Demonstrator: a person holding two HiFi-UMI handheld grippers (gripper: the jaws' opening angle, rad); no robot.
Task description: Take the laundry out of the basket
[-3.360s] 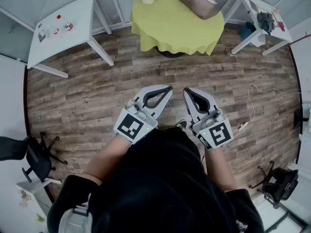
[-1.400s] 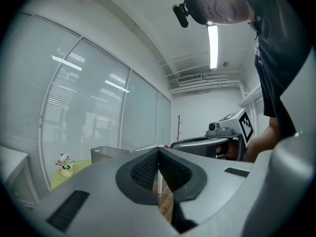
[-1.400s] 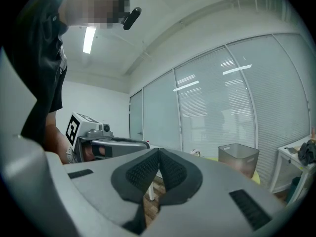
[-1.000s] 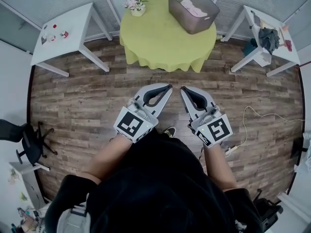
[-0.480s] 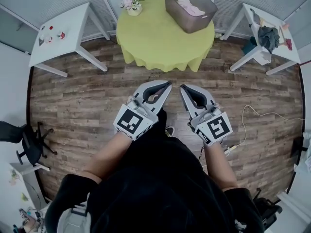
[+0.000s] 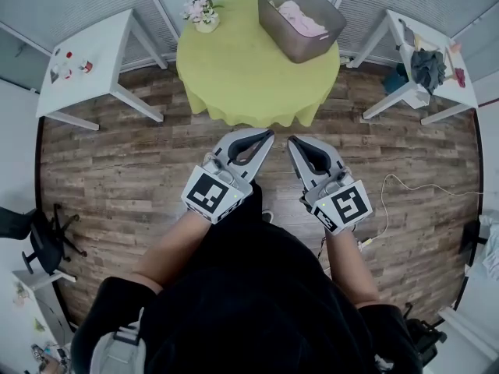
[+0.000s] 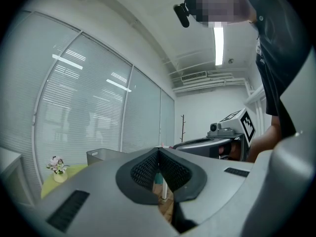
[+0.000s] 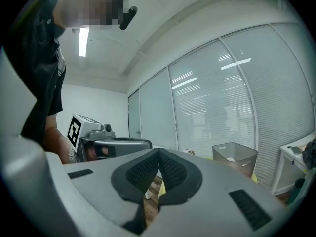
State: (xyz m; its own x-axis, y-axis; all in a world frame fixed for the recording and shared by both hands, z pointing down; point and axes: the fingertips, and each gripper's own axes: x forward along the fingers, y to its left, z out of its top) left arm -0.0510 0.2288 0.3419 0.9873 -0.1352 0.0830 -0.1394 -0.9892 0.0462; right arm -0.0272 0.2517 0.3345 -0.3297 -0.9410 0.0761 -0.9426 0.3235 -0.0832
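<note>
Fingers (image 7: 143, 171) together, both grippers (image 6: 268, 134) (image 6: 291, 140) empty, head view alone looks into basket (image 6: 284, 44), pink laundry (image 6: 301, 19)

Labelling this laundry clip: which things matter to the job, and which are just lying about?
Job: basket, pink laundry inside it, green table, left gripper, right gripper, both shut.
Lying about: flower pot, white table, dark clothes, office chair, cable.

A wood-plank floor (image 6: 117, 178) carries a round green-clothed table (image 6: 234, 72) (flowers (image 6: 200, 10) on it) between white side tables (image 6: 93, 41).
</note>
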